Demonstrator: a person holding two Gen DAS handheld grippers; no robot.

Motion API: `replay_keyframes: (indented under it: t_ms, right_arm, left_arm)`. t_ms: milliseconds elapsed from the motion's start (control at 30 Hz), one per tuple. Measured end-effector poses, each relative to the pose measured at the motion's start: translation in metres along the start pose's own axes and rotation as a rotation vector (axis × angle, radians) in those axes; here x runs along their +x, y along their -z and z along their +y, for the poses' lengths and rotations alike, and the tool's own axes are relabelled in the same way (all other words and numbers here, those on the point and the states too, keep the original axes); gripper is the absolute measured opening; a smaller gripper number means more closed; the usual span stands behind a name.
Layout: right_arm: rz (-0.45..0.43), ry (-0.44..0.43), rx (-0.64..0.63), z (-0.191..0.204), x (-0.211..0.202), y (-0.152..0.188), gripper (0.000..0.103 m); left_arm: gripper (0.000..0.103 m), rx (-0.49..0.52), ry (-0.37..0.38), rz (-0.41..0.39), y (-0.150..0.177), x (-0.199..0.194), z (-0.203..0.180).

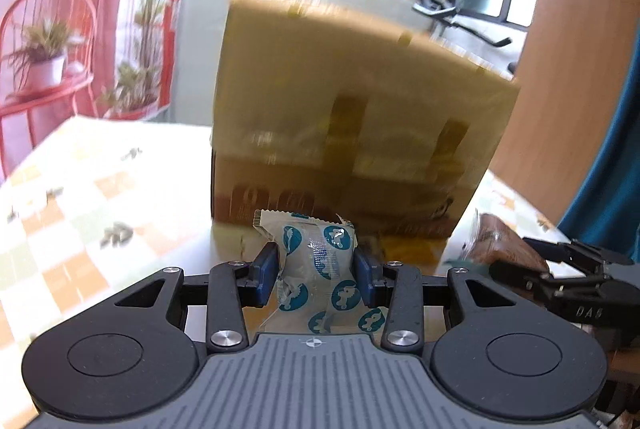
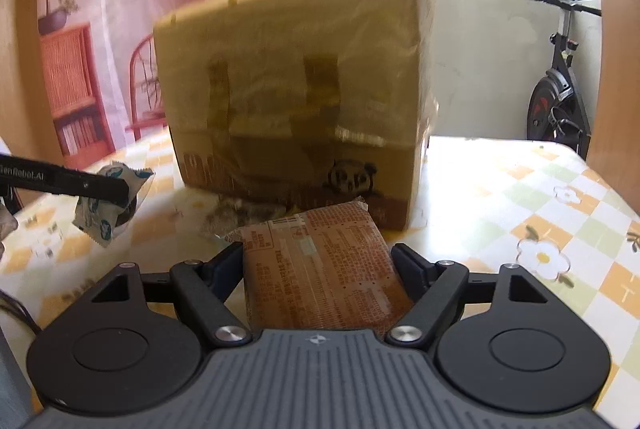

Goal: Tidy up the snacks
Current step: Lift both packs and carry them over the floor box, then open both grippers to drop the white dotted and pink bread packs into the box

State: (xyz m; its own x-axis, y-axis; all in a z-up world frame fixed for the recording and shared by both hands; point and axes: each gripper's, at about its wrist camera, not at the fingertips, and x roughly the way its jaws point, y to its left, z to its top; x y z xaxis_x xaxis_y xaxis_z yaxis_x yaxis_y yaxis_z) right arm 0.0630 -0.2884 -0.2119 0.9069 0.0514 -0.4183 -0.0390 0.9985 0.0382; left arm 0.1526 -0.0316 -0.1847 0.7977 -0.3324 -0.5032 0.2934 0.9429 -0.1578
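**Q:** Entry, containers first. What stands on the table?

**A:** One cardboard box (image 2: 288,101), brown, taped down its near face, with a panda print low on that face. It stands upright on the checked tablecloth (image 2: 560,197), directly ahead of both my grippers. Its top edge sits above both cameras, so I cannot tell what is inside it.

**Q:** State of your left gripper?

**A:** My left gripper (image 1: 316,269) is clenched on a small white snack packet (image 1: 320,261) printed with teal spots. Both blue pads press its sides, and the wrapper crumples between them. In the right wrist view the packet hangs clear of the cloth, off to the box's left.

**Q:** And the right?

**A:** My right gripper (image 2: 320,261) grasps a flat orange snack pack (image 2: 320,269) covered in small print. Its fingers bear on both long edges. The pack's far end points at the foot of the box, near it; whether they touch is probably not, but blur makes that unsure.

**Q:** Anything else low down?

**A:** A greyish crumpled wrapper (image 2: 236,217) lies on the cloth just before the box.

**Q:** Edges, room?

**A:** Bare cloth lies to the box's right, out to the rounded table edge (image 2: 600,165). To the left, open cloth as well. An exercise bike (image 2: 560,81) stands beyond the table.
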Motion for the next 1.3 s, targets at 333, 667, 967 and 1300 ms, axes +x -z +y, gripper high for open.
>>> replay_keyframes:
  t_ms: [333,667,967,1300]
  right_arm:
    - [-0.211,-0.055,-0.053,0.01,-0.03,-0.09,0.08]
    - [-0.3,-0.075,-0.011,0.003,-0.007,-0.185,0.08]
    - [-0.214,-0.023,0.104,-0.022,0.073,-0.244,0.08]
    - [-0.123,-0.018,0.219,-0.034,0.118,-0.257,0.082]
  left_arm:
    - [0.043,0.064,0.052,-0.18,-0.097,-0.019,-0.007]
    - [0.043,0.106,0.064,-0.181,-0.169,0.03,-0.033]
    - [0.043,0.038,0.051,-0.116,-0.194,0.077,-0.012]
    - [0.047,0.023,0.156,-0.081,-0.197,0.093,-0.005]
